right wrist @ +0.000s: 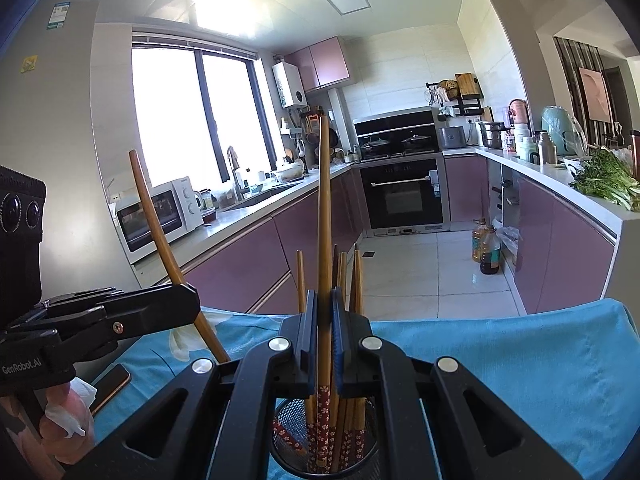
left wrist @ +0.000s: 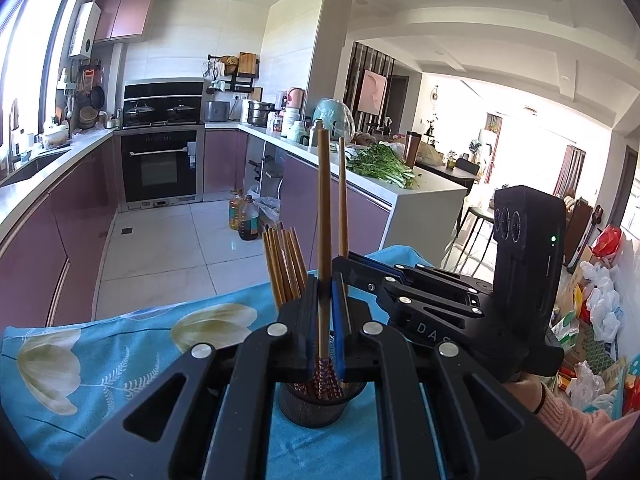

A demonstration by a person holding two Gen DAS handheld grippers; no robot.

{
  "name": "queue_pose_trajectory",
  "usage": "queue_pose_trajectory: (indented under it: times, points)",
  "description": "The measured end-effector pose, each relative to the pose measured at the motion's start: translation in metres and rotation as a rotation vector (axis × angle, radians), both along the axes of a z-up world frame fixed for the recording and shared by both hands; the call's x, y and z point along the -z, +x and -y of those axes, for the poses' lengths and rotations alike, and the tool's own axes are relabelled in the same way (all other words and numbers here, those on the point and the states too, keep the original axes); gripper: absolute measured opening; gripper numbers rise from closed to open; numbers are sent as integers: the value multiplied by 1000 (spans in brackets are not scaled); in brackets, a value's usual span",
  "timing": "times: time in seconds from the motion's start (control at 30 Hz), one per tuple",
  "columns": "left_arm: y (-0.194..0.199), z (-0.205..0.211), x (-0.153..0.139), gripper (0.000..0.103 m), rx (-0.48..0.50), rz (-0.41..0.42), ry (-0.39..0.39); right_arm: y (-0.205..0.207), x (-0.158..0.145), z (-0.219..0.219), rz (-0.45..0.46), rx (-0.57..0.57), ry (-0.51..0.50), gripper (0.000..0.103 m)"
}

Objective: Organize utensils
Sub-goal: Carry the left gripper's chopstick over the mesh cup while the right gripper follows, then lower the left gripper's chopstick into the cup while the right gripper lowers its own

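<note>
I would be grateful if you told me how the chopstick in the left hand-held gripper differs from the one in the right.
In the right wrist view, the left chopstick leans, while the right chopstick stands nearly upright. The right one's patterned tip is inside the mesh cup; whether the left one's is, I cannot tell. Both are brown, clamped by a shut hand-held gripper: left, right.

Holder point(right wrist: 360, 456) base cut off at btm edge — chopstick point(left wrist: 323, 240) tip hidden behind fingers.
</note>
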State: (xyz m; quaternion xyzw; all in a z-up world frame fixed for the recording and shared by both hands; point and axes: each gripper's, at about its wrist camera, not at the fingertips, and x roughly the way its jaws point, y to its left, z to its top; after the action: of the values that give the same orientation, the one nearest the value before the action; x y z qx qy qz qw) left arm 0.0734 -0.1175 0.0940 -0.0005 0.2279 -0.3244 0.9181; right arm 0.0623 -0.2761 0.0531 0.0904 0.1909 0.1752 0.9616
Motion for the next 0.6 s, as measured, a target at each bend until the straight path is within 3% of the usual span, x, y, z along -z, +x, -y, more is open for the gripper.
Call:
queue_pose_trajectory:
  times: [0.6]
  points:
    - [11,6,7,7,-2,-44,21,5,5,-5,-12,9,-21,6]
